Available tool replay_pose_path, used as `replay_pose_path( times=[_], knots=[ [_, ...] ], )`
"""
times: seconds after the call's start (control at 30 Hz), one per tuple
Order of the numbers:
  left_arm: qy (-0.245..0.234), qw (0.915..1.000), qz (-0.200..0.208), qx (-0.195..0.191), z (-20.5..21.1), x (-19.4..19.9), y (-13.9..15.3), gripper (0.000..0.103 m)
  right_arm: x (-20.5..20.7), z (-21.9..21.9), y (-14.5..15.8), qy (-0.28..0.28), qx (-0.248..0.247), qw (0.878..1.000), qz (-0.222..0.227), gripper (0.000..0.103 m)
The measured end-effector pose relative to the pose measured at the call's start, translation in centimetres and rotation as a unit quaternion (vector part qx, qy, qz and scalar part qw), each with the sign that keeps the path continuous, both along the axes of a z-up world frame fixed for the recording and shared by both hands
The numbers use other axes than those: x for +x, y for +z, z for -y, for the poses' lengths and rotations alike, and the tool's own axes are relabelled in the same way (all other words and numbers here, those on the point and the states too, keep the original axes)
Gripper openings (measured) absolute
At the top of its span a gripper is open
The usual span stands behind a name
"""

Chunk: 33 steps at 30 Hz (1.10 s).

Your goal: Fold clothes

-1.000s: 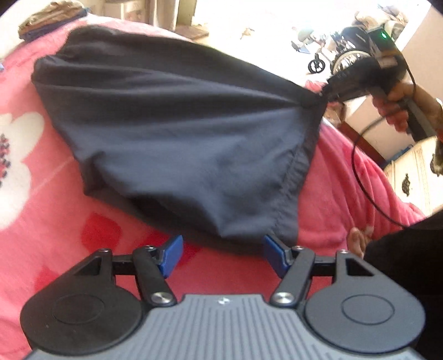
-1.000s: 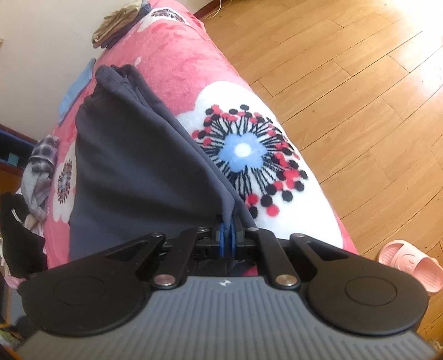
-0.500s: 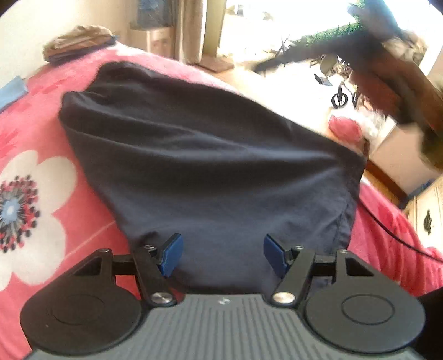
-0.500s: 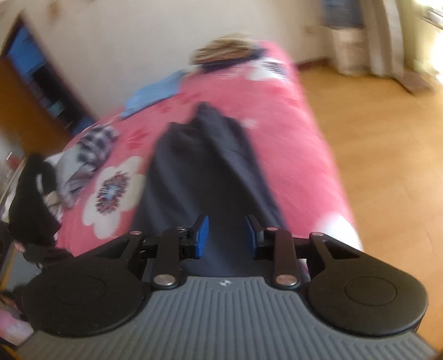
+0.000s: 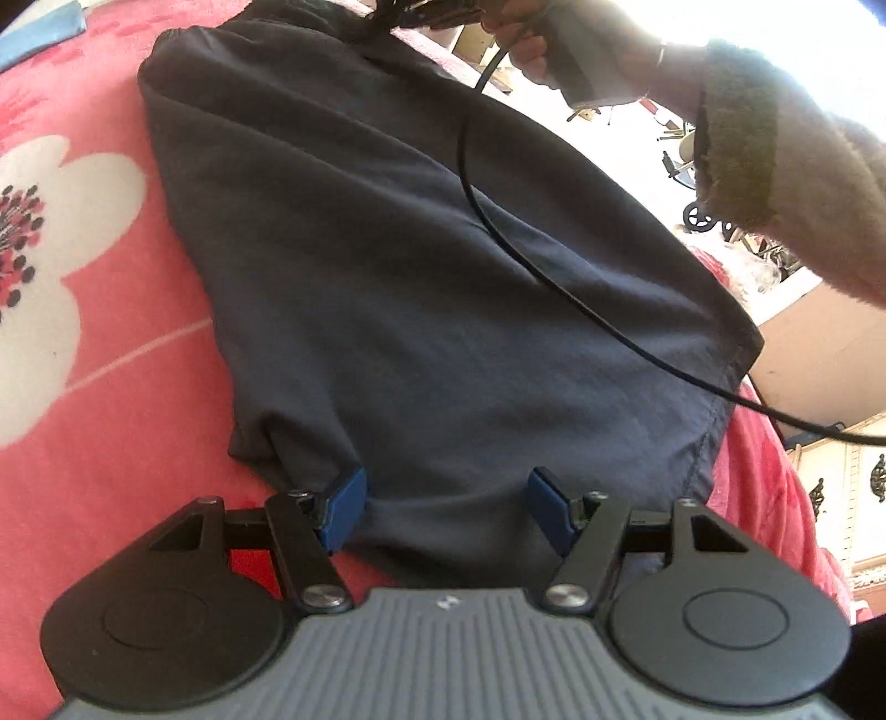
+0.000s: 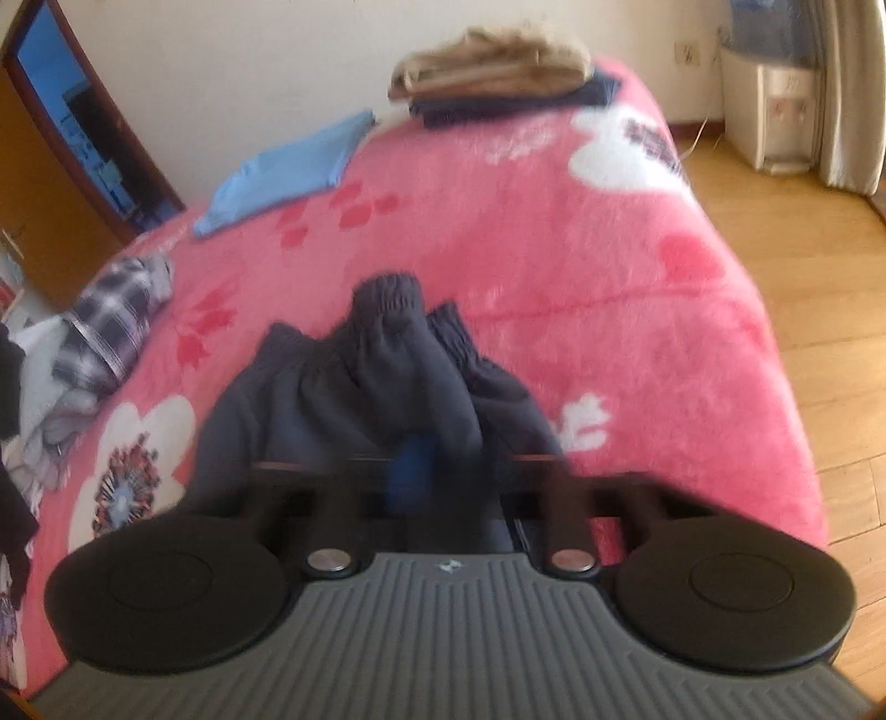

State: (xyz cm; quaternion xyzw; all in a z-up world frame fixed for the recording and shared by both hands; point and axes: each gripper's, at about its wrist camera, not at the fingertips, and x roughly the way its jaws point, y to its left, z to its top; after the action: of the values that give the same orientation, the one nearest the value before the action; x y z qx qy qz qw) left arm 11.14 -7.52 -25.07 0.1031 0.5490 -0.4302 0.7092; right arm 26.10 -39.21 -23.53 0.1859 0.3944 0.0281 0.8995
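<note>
A dark navy garment point(image 5: 443, 277) lies spread on the pink flowered blanket point(image 5: 111, 443). My left gripper point(image 5: 446, 504) is open and hovers over the garment's near hem; its blue pads point(image 5: 346, 507) stand apart on either side of the cloth without pressing it. My right gripper point(image 6: 412, 471), blurred, is closing tight on the gathered elastic waistband of the garment point(image 6: 387, 343) at its far end. In the left wrist view a hand point(image 5: 531, 50) holds that gripper at the top edge, and its black cable point(image 5: 554, 277) trails across the cloth.
A folded beige and dark stack point(image 6: 498, 77) sits at the bed's far end, with a light blue cloth point(image 6: 288, 166) beside it. A plaid garment point(image 6: 111, 315) and other loose clothes lie at the left. Wooden floor point(image 6: 803, 249) runs along the right of the bed.
The right gripper let go of the garment's lifted corner, swung across to the waistband end and shut there. The cloth dropped flat. The left gripper moved lower over the near hem and stayed open.
</note>
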Motion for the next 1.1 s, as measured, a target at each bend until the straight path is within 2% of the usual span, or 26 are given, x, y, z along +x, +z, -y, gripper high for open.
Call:
replay_pose_path(
  times=[0.1,0.2,0.43,0.5,0.53,0.57,0.67,0.8,0.87,0.93,1.0,1.03,1.1],
  knots=[
    [0.006,0.9999,-0.013,-0.006,-0.2,0.2,0.0,0.066,-0.6,0.1,0.4,-0.014,-0.005,0.999,0.036,0.0],
    [0.01,0.9996,-0.023,-0.009,-0.2,0.4,0.0,0.066,0.3,0.8,-0.2,-0.031,-0.019,0.999,0.032,0.0],
    [0.006,0.9995,-0.025,-0.016,-0.3,0.3,0.0,0.066,1.1,2.2,-2.5,-0.052,-0.018,0.998,0.008,0.0],
    [0.006,0.9995,-0.025,-0.017,-0.4,0.2,0.1,0.066,0.6,2.6,-1.8,-0.063,-0.02,0.998,0.015,0.011],
    [0.007,0.9995,-0.026,-0.017,-0.4,0.3,0.1,0.066,0.2,2.9,-1.3,-0.072,-0.021,0.997,0.022,0.024],
    [0.008,0.9995,-0.027,-0.018,-0.5,0.3,0.1,0.066,-0.3,3.2,-0.8,-0.08,-0.022,0.996,0.03,0.03],
    [0.01,0.9994,-0.028,-0.019,-0.9,0.5,0.3,0.066,-2.0,3.2,1.0,-0.078,-0.027,0.995,0.054,0.03],
    [0.007,0.9995,-0.024,-0.017,-0.9,0.4,0.2,0.066,-4.2,1.4,2.6,-0.015,-0.032,0.996,0.077,0.03],
    [0.005,0.9996,-0.022,-0.015,-1.0,0.3,0.3,0.066,-4.2,1.6,1.9,0.006,-0.003,0.998,0.065,0.028],
    [0.003,0.9997,-0.019,-0.012,-0.9,0.3,0.3,0.066,-3.6,2.5,0.1,0.008,0.038,0.999,0.026,0.027],
    [0.002,0.9998,-0.016,-0.01,-1.1,0.3,0.4,0.066,-3.0,4.6,-2.1,-0.046,0.077,0.996,-0.015,0.023],
    [0.003,0.9999,-0.014,-0.007,-1.2,0.2,0.6,0.066,-3.2,6.2,-3.1,-0.08,0.121,0.989,-0.02,0.01],
    [0.003,0.9999,-0.011,0.005,-1.4,0.0,1.1,0.066,-4.7,9.0,-3.6,-0.145,0.215,0.966,0.0,0.013]
  ],
)
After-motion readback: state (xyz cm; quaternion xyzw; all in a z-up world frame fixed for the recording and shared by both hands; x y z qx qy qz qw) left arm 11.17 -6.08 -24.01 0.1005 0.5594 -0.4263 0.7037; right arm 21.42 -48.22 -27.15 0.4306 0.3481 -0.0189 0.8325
